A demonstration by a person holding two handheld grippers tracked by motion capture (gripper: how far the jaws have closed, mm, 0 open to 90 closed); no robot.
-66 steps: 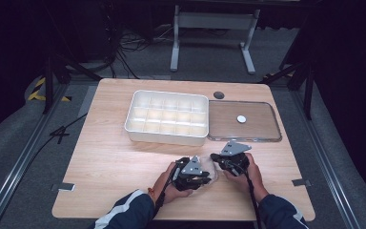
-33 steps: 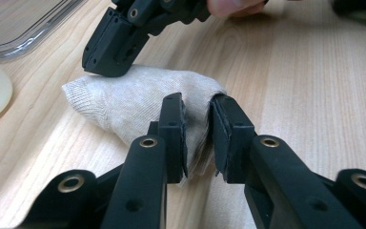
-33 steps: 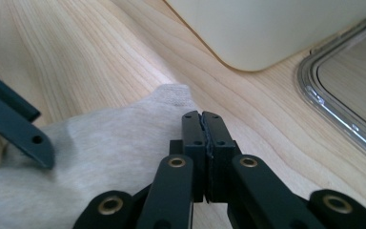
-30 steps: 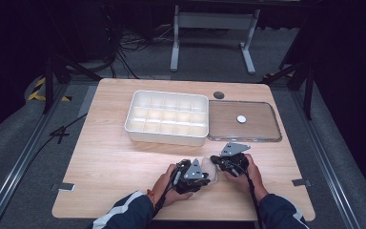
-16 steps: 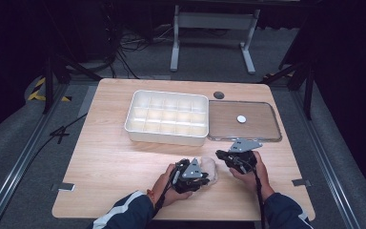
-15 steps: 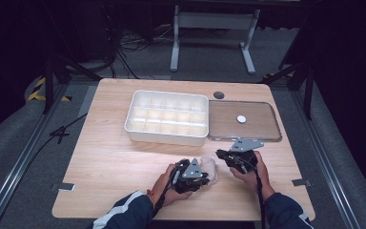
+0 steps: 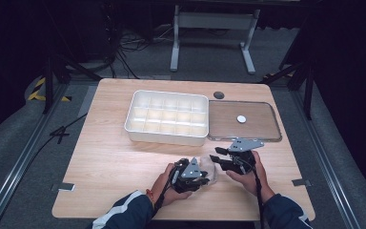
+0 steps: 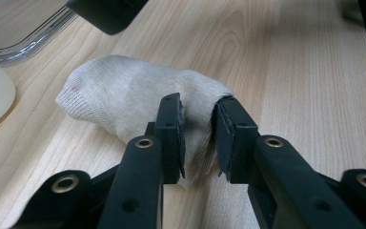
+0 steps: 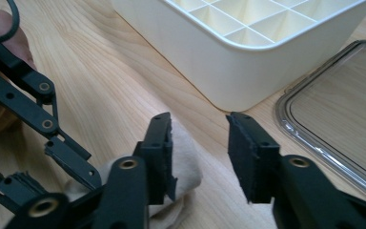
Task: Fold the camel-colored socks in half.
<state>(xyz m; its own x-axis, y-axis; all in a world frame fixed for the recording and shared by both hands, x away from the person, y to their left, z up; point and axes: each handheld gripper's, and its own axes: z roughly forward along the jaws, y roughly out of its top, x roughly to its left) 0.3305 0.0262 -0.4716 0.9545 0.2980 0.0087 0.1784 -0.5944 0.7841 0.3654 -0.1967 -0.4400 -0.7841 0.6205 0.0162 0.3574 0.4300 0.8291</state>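
**A:** Start at the left gripper [image 8: 198, 136]. What are its jaws doing?

**B:** They stand narrow and pinch a fold of the beige sock [image 8: 133, 98]. In the left gripper view the cloth is bunched between the two black pads, and the rest of the sock lies on the wooden table [image 8: 305, 71] beyond them, its rounded knitted end pointing away to the left.

**A:** And the right gripper [image 9: 198, 152]?

**B:** Its jaws have just been opening and now stand about half apart. Nothing is clamped between them; in the right gripper view one end of the sock lies under and beside the left-hand jaw, with bare wood showing in the gap. From the high view that gripper sits just right of the sock, held a little above the table.

**A:** So where is the sock overall?

**B:** Near the front middle of the table, between the two grippers, in front of the white compartment tray [image 7: 167, 118] and apart from it.

**A:** What lies farther out?

**B:** The tray's clear lid [image 7: 244, 121] lies flat just to the right of the tray, with a small white round spot at its middle. A dark round disc [image 7: 218, 95] sits in the tabletop behind them.

**A:** Any writing, brand or label?

**B:** None that I can read on the sock, tray, lid or grippers.
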